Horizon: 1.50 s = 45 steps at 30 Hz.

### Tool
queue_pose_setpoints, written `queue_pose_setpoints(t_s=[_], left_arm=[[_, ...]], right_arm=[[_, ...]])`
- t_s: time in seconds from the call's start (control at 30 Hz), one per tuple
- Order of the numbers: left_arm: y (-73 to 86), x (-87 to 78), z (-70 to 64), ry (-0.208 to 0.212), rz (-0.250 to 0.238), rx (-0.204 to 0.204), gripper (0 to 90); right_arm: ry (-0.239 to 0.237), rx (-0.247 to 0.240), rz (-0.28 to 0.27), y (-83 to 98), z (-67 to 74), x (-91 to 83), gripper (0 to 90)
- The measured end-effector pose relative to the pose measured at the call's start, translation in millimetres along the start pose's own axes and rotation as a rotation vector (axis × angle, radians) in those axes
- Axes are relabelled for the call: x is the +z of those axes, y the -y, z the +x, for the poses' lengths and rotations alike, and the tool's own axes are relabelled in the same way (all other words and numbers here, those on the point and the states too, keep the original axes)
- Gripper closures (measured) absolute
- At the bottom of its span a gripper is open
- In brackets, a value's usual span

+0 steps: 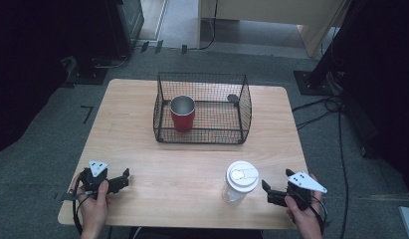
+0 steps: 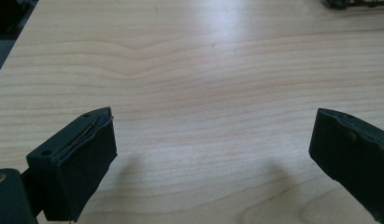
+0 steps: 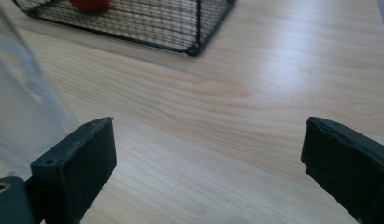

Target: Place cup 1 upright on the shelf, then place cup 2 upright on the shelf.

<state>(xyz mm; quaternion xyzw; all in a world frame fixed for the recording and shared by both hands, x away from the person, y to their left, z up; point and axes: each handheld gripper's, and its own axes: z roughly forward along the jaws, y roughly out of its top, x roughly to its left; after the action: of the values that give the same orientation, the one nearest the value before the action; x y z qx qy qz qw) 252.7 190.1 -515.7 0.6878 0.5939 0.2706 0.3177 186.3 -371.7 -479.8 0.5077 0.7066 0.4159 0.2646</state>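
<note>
High view shows a red cup [image 1: 182,113] upright inside the wire basket [image 1: 202,135], and a clear white-lidded cup [image 1: 240,181] standing just beside the right gripper [image 1: 269,191]. Left gripper [image 1: 123,178] and right gripper both rest on the wooden table [image 1: 182,169], jaws spread apart, empty.

Two bare hands come in at the near edge, each with a black two-jaw gripper. The left gripper [image 1: 123,178] and right gripper [image 1: 269,191] each carry a grey three-cornered plate with dark dots on top. Black cables loop beneath both. Jaw pads are blocky, with small screw holes.
</note>
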Motion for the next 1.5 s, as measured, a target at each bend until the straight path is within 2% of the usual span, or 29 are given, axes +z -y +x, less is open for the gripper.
queue_pose_setpoints(t_s=[0.17, 0.27, 0.3, 0.73, 1.03, 1.37, 1.5], left_arm=[[-0.7, 2.8, 1.4, -0.003, 0.042, 0.002, 1.4], [-1.5, 5.3, -0.2, -0.004, 0.069, 0.024, 1.4], [-1.9, 7.1, -0.8, 0.000, 0.094, 0.032, 1.4], [-2.2, 7.6, -0.6, 0.016, 0.100, 0.040, 1.3], [-2.2, 7.6, -0.9, 0.020, 0.100, 0.041, 1.4], [-2.1, 7.6, -0.9, 0.020, 0.100, 0.042, 1.4], [-2.2, 7.6, -0.9, 0.020, 0.100, 0.042, 1.4]], right_arm=[[-0.055, -0.031, -0.029, -8.0, 12.4, -10.6, 3.1], [-0.094, -0.041, -0.047, -13.0, 21.3, -18.1, 3.1], [-0.103, -0.045, -0.051, -14.1, 23.2, -19.5, 3.1], [-0.233, -0.059, -0.083, -24.6, 43.0, -30.7, 3.0], [-0.301, -0.076, -0.066, -22.7, 57.2, -20.9, 3.0], [-0.338, -0.077, -0.064, -23.6, 69.5, -7.7, 3.1], [-0.337, -0.065, -0.060, -23.2, 73.3, -2.0, 3.7]])
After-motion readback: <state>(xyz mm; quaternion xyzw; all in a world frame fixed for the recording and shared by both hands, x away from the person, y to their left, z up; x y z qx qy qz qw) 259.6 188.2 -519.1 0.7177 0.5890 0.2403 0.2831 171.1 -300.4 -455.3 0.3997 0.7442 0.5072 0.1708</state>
